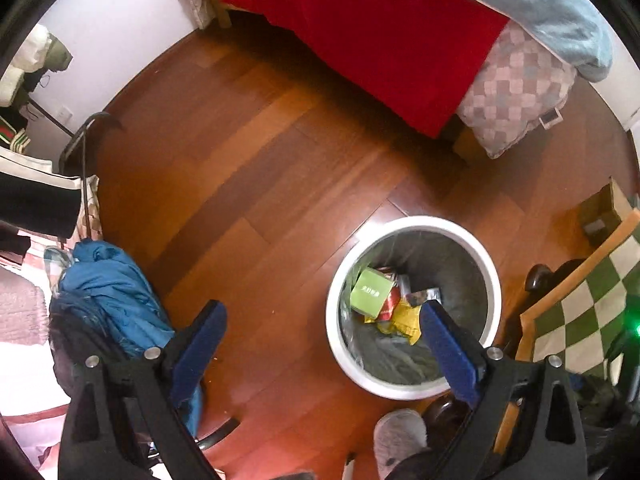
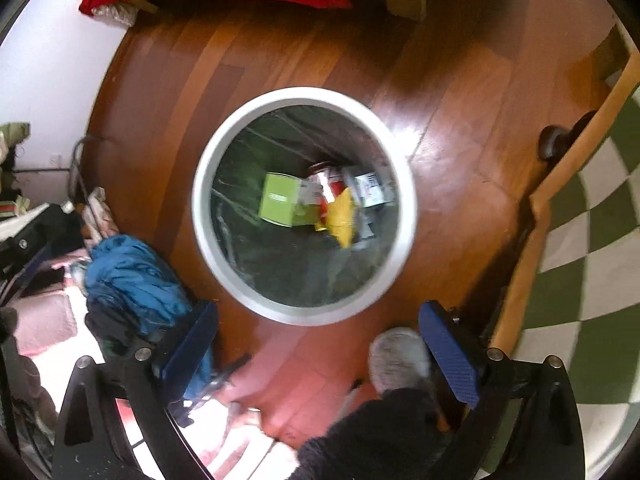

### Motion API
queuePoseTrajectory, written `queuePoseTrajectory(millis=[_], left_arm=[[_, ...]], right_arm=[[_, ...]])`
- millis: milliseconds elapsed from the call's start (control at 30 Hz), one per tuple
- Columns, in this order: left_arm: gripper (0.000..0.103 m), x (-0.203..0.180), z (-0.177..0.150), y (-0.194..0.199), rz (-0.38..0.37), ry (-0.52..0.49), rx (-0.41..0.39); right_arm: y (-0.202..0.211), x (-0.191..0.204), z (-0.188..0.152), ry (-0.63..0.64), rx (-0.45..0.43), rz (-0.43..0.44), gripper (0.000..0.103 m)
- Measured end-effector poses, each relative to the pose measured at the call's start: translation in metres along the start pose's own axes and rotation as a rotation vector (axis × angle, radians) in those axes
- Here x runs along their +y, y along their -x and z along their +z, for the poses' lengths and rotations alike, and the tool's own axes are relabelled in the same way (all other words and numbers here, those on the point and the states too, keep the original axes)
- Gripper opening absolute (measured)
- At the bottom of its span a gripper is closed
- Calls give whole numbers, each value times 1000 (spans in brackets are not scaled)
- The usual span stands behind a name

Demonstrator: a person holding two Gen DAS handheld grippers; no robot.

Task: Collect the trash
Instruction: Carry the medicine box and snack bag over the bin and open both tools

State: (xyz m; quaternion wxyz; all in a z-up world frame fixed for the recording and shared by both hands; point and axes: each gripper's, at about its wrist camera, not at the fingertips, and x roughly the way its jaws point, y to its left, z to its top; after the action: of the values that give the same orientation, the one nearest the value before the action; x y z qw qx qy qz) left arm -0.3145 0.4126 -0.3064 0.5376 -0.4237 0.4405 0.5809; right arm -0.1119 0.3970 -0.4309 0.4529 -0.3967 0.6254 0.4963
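Note:
A round white trash bin [image 1: 494,276] with a dark liner stands on the wood floor. It holds a green box [image 1: 370,290], a yellow wrapper [image 1: 406,318] and other packets. My left gripper [image 1: 320,320] is open and empty, high above the floor, with its right finger over the bin's rim. In the right wrist view the bin [image 2: 202,200] lies straight below, with the green box [image 2: 280,200] and yellow wrapper [image 2: 342,216] inside. My right gripper [image 2: 318,320] is open and empty above the bin's near edge.
A bed with a red cover [image 1: 360,28] and checked quilt [image 1: 516,92] stands at the back. A blue garment pile [image 1: 116,300] lies at left. A green checked cloth on a table [image 1: 580,312] is at right. A grey slipper [image 2: 396,356] is below.

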Motion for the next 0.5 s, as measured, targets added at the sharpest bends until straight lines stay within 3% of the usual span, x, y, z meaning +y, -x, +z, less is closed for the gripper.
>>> queuePoseTrajectory(millis=[200,500], left_arm=[[98,-2,-22,4,18,-18,18],[98,-4,-44,35,25,-39,-22]], right_arm=[[21,-1,-14,11,-39,-80,101],[55,-6,-41,-1,-100,-85,101]])
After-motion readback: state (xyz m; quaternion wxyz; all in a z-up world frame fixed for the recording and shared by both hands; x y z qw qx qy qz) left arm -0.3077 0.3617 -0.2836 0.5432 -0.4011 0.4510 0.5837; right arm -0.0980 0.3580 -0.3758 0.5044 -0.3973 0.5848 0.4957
